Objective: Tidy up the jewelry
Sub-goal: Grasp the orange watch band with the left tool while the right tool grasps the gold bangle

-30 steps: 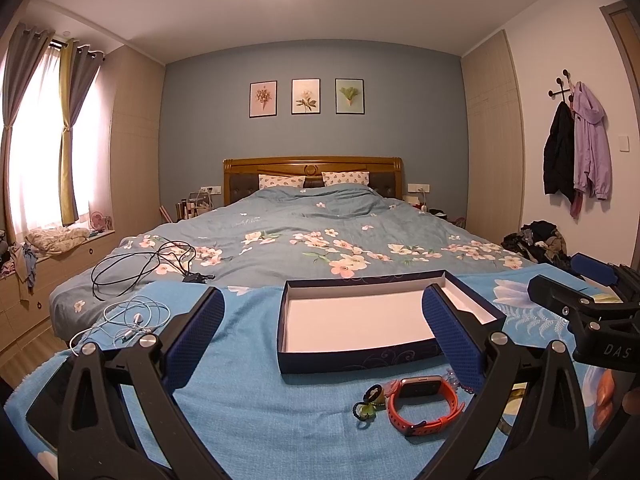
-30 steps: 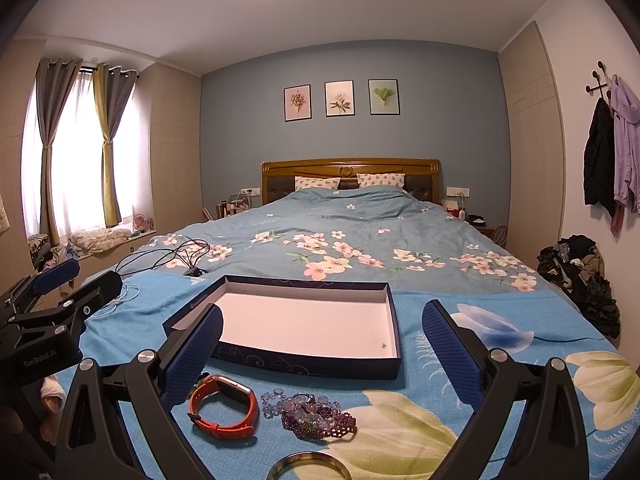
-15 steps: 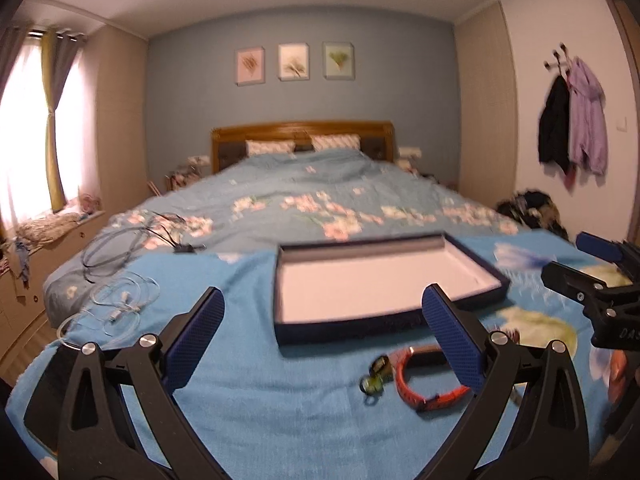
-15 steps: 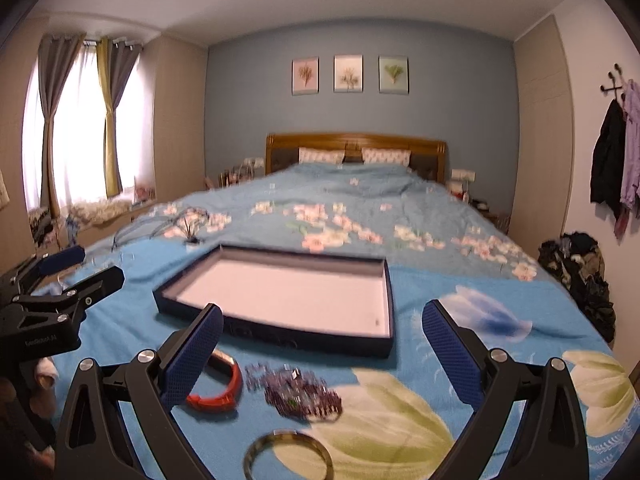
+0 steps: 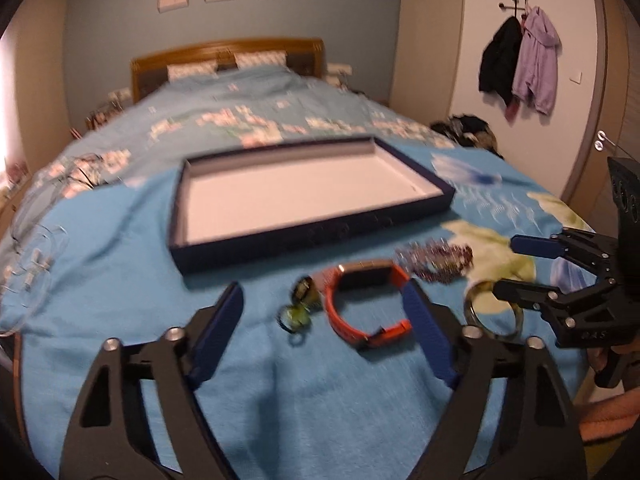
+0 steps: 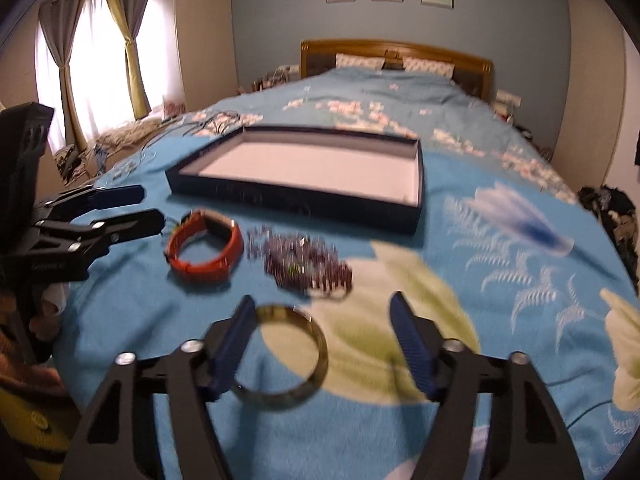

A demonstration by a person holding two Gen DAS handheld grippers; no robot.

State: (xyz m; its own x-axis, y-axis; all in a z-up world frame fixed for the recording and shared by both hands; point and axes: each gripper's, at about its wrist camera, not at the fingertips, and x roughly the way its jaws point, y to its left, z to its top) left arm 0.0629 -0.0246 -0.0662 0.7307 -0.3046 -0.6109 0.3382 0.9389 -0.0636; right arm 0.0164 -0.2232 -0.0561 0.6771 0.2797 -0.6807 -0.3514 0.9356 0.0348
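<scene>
We hover both tongs over the bed (image 5: 360, 400). Left tongs (image 5: 322, 336) have just been closing, still parted, around the orange watch (image 5: 366, 304) (untouched). Right tongs (image 6: 322, 344), closing too, straddle the gold bangle (image 6: 286, 360); beads (image 6: 306, 266) lie before the empty tray (image 6: 296, 200).

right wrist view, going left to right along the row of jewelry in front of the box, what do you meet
orange watch → purple bead bracelet; the gold bangle lies nearer, below that row, so it is left out.
</scene>
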